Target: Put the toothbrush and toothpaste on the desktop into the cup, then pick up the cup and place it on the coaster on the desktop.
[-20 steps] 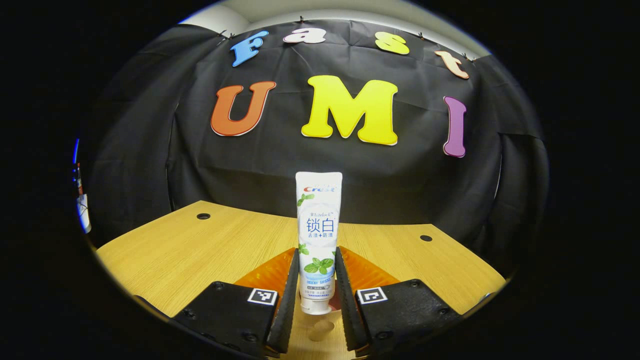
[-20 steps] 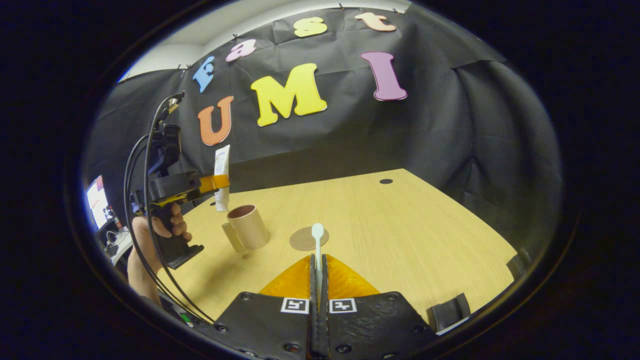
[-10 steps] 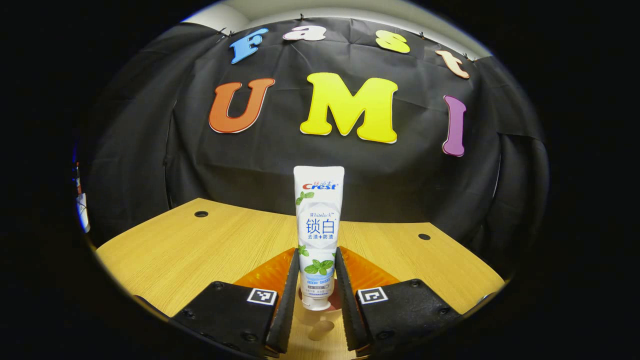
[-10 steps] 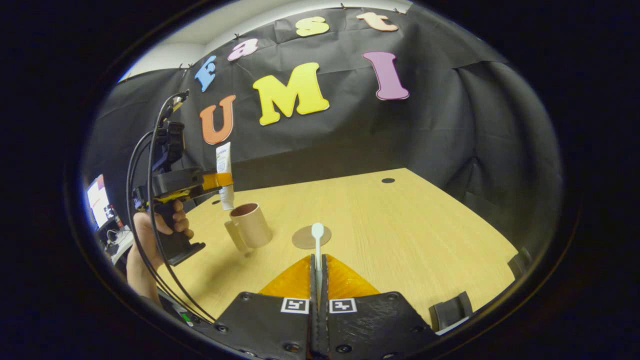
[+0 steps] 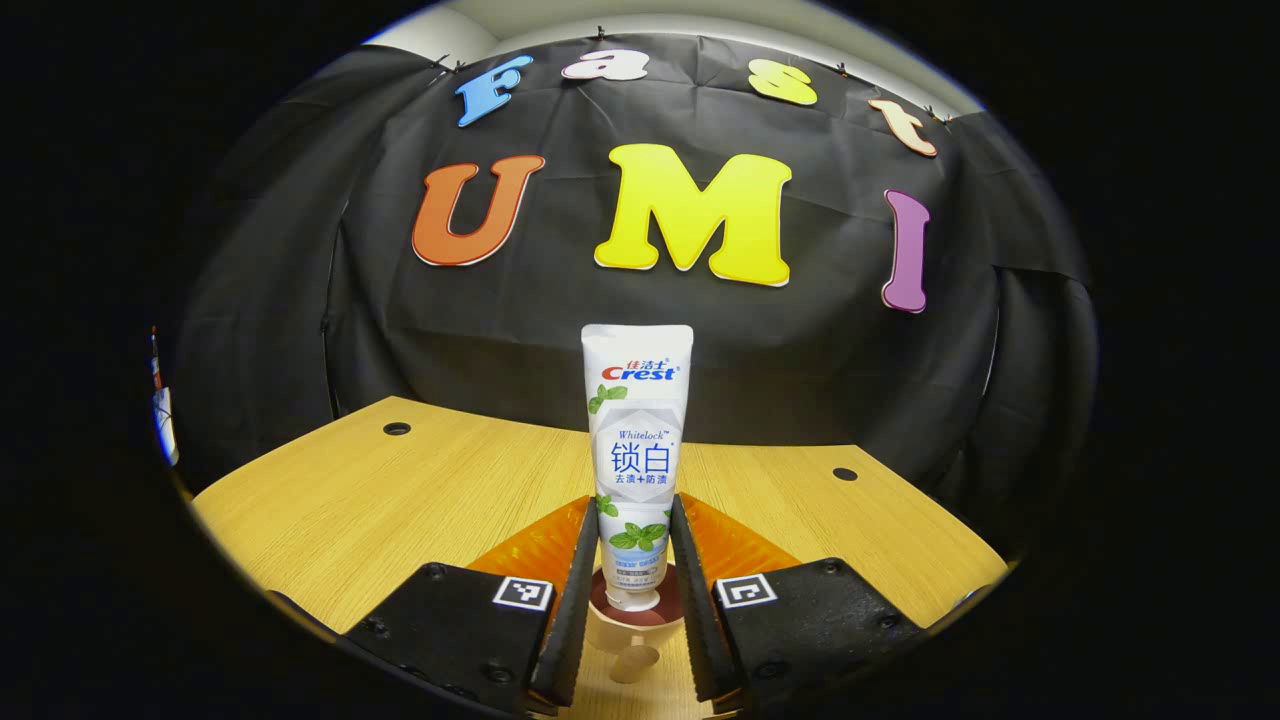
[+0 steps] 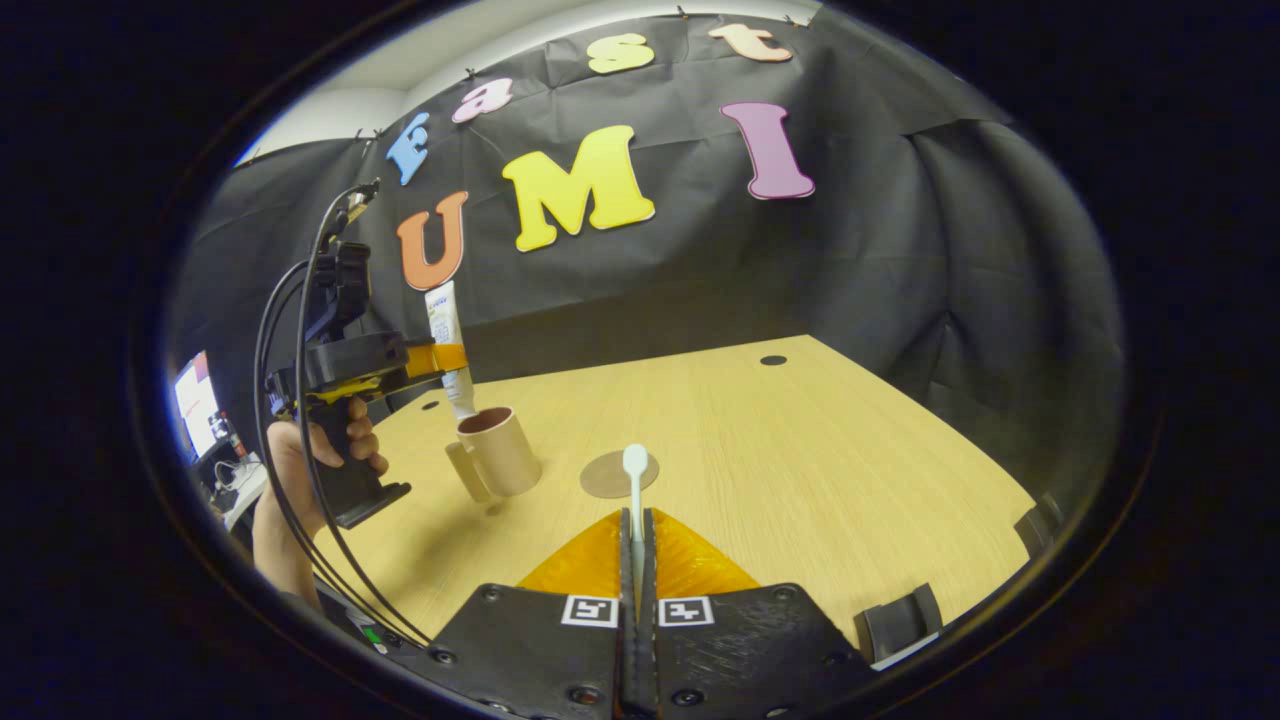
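Low in the left gripper view, our left gripper [image 5: 633, 560] has its jaws clamped on the toothpaste [image 5: 637, 440], held upright with its cap just over the cup [image 5: 634, 618] mouth. We judge the toothpaste drop is in hand; next comes a straight lowering, then release. In the right gripper view, our right gripper [image 6: 636, 560] pinches the toothbrush [image 6: 634, 480] (jaws nearly together). Beyond, mid-frame, the coaster [image 6: 610, 476] lies bare beside the cup; whether they touch is unclear. The surface [image 6: 800, 470] is open rightward.
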Demonstrator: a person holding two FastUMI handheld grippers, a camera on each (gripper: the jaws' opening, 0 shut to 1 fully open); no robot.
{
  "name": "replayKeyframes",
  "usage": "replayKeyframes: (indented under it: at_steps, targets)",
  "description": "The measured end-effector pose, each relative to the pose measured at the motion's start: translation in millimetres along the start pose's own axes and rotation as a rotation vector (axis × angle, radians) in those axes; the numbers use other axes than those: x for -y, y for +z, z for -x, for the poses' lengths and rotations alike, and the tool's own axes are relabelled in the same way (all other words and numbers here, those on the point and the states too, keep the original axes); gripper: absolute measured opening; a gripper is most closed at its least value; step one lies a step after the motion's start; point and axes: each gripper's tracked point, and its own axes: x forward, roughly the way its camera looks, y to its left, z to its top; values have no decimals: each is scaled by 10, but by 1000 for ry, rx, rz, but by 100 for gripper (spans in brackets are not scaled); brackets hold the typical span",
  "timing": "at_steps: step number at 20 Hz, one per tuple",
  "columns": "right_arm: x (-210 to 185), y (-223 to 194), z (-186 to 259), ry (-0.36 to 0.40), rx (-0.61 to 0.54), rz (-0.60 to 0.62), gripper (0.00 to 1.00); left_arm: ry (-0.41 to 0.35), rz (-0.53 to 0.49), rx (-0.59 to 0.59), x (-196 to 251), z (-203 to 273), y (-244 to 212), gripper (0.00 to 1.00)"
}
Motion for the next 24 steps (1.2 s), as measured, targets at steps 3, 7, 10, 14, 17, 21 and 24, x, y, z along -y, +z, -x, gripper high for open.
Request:
replayKeyframes:
  at_steps: [3,7,10,14,17,21,24]
  targets:
    - [-13,-14,1,3,-1,1,0,-6,4,0,9,-16,4,47]
    - [-13,-34,-15,3,-8,2,0,14,-4,39,-51,10,122,43]
    - [-21,-33,-21,5,-6,6,0,15,-3,12,-56,8,58,49]
    - [-108,-38,-52,32,-9,28,0,25,2,-9,-101,65,17,90]
    - [-250,152,-114,64,42,81,0,40,-10,17,-164,138,90,98]
    - [-679,534,-298,161,132,125,0,51,-13,48,-327,304,176,98]
    - [-1082,782,-533,242,154,122,0,83,-28,68,-543,473,198,98]
